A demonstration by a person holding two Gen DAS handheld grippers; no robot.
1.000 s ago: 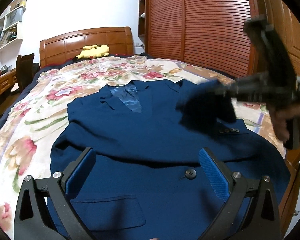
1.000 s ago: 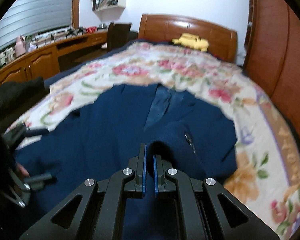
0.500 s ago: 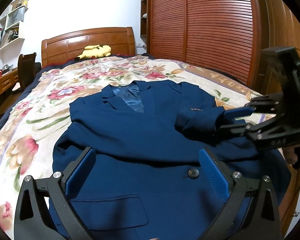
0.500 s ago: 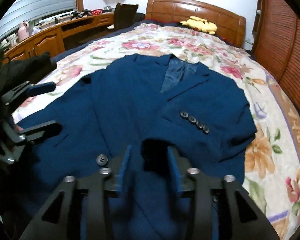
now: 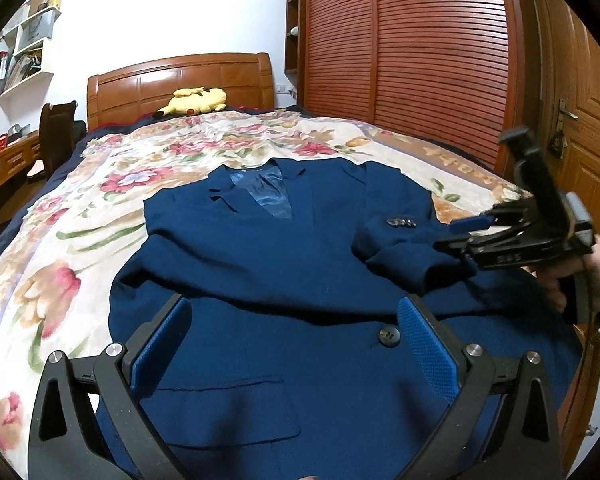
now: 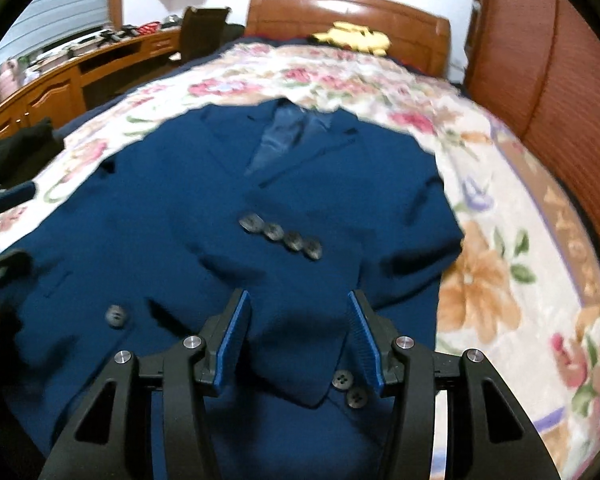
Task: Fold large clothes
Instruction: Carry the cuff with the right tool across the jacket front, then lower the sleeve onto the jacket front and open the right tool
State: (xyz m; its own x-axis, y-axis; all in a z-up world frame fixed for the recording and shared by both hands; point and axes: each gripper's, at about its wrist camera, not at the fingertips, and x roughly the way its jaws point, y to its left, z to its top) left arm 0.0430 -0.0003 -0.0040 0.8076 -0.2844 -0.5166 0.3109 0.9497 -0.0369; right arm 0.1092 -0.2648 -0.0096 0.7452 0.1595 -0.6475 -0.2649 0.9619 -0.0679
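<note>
Navy blazer [image 5: 284, 276] lies face up on the floral bedspread [image 5: 80, 216], collar toward the headboard [image 5: 180, 80], hem reaching the foot edge of the bed. Its right-hand sleeve [image 6: 300, 280] is folded across the chest, the row of cuff buttons [image 6: 282, 236] showing on top. The right gripper [image 6: 300, 336] hovers just above the sleeve cuff with its blue-padded jaws moderately apart, holding nothing; in the left view it sits beside the cuff near the bed's right edge [image 5: 466, 240]. The left gripper [image 5: 296, 344] hangs over the blazer's lower front near the foot edge, jaws spread wide and empty, a front button [image 5: 389, 336] just inside the right finger and a flap pocket [image 5: 224, 408] below. A yellow plush toy [image 5: 194, 100] rests by the headboard.
</note>
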